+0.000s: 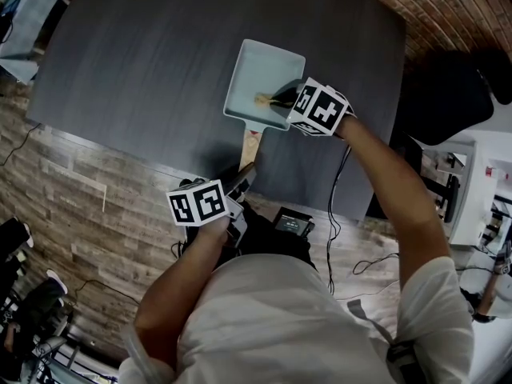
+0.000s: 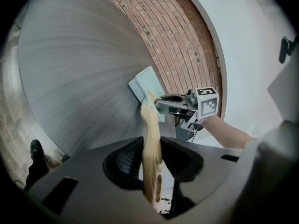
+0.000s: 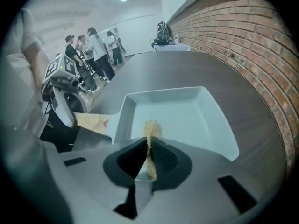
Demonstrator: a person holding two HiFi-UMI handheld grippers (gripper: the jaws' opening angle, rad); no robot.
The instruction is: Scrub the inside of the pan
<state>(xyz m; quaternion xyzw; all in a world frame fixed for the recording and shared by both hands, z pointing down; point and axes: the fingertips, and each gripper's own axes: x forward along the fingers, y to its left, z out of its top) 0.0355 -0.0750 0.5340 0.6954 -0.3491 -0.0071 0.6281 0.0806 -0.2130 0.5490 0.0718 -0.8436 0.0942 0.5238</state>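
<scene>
A pale blue square pan (image 1: 262, 81) (image 3: 180, 115) (image 2: 145, 88) lies on the dark grey table (image 1: 160, 70). Its wooden handle (image 1: 250, 146) (image 2: 152, 148) (image 3: 91, 122) points toward me. My left gripper (image 1: 242, 179) (image 2: 152, 164) is shut on that handle, near its end. My right gripper (image 1: 280, 98) (image 3: 148, 155) is shut on a thin tan scrub pad (image 3: 150, 133) (image 1: 263, 98). It points steeply down, with the pad over the pan's near inside wall. Whether the pad touches the floor of the pan I cannot tell.
The table's near edge (image 1: 160, 166) runs just in front of me, with wood-pattern floor (image 1: 88, 238) below it. A brick wall (image 3: 243, 41) stands beyond the table. Several people (image 3: 93, 48) stand far off. A black cable (image 1: 332, 238) hangs from my right gripper.
</scene>
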